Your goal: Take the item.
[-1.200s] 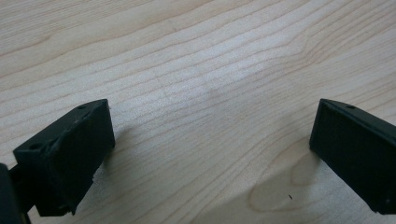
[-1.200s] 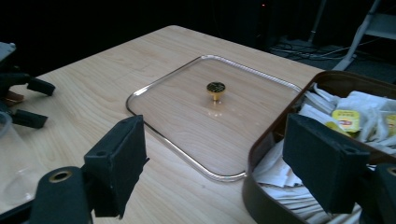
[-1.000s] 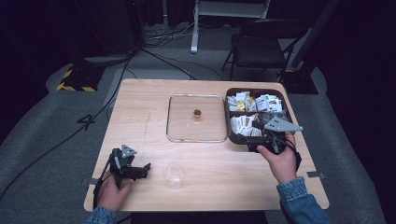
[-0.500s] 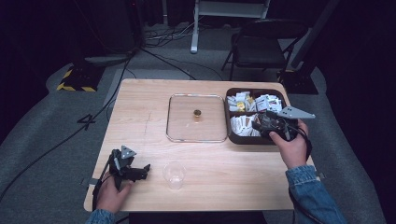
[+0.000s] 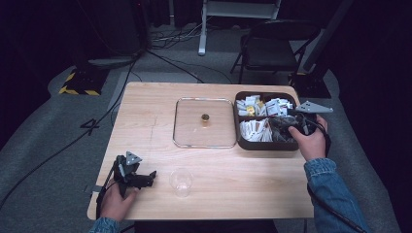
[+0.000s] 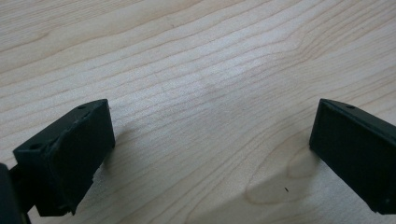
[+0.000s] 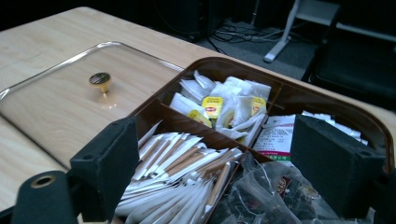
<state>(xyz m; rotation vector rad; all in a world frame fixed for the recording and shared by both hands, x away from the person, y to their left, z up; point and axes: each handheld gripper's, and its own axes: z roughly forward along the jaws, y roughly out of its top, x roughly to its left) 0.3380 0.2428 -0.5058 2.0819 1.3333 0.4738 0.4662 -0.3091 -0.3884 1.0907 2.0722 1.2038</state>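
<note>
At the right of the high view, the right tool hovers over the dark brown compartment tray of sachets. Its jaws have just been opening and now stand wide with nothing between them. Under it lie clear mesh tea bags. At lower left, the left tool rests open on the light wooden counter.

At the lower left of the high view, our left hand-held gripper rests low, its jaws wide apart with nothing between them. At the right, our right hand-held gripper points left, its jaws just opening, nothing clamped.
</note>
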